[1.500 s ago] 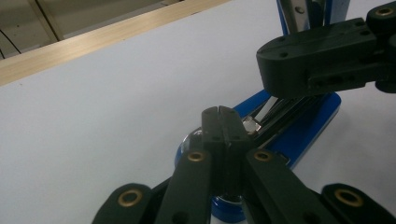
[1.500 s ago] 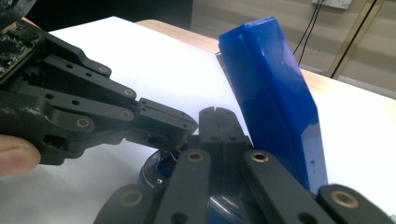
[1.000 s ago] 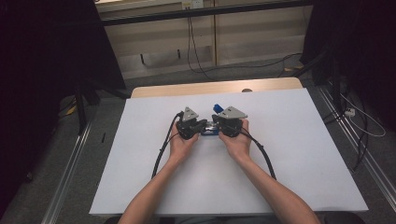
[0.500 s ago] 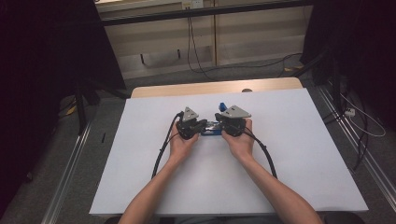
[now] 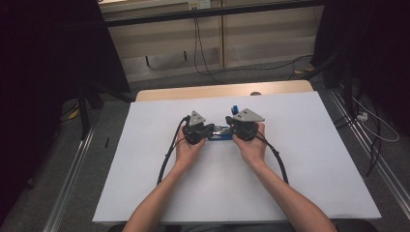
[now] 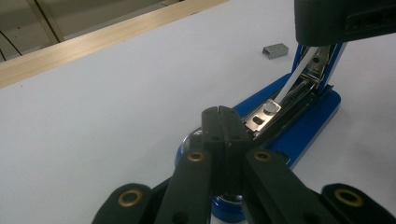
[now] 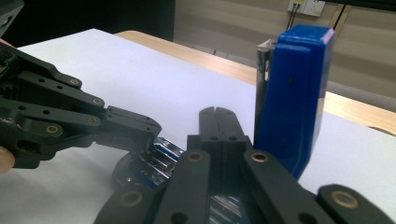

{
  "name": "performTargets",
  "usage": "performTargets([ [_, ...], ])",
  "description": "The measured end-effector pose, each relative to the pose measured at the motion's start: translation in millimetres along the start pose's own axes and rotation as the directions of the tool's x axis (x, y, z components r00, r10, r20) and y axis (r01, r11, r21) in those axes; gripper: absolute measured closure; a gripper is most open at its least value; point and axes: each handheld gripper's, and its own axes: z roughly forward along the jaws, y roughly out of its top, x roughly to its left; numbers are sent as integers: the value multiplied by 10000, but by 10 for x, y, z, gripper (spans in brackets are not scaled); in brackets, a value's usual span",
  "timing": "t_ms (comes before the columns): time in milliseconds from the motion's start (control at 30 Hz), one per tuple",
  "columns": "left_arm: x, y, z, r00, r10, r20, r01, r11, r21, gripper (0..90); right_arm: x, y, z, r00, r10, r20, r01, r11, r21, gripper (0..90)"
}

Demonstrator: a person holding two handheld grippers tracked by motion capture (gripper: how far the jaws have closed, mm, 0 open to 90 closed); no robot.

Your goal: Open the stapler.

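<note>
Your two hands meet at the middle of the white sheet (image 5: 145, 159) that covers the table, with a blue stapler (image 5: 220, 134) lying between them. Your left gripper (image 6: 218, 112) has its jaws pressed flat together with nothing between them; their joined tips rest over the front end of the stapler's base, just short of the shiny metal staple channel (image 6: 261, 116). Your right gripper (image 7: 218, 113) likewise has its jaws pressed together and empty; it sits low over the base, just beside the stapler's blue top arm (image 7: 292, 93). That arm is swung open and stands nearly upright, hinged at the far end of the base as seen from the left gripper view. The stapler's base lies flat on the sheet. A small grey strip of staples (image 6: 275, 50) lies loose on the sheet beyond the hinge, apart from the stapler.
</note>
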Motion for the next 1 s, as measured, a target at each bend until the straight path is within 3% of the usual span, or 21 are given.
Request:
performTargets([
  [367, 0, 1, -1, 10000, 42, 0, -42, 10000, 21, 900, -1, 33, -41, 9999, 15, 144, -12, 9998, -214, 900],
  [533, 0, 1, -1, 10000, 55, 3, -55, 10000, 22, 900, -95, 55, -95, 9995, 179, 242, -172, 9994, -287, 900],
  [1000, 2, 4, -1, 10000, 34, 17, -34, 10000, 54, 900, -157, 67, -158, 9991, 319, 288, -307, 9987, -396, 900],
])
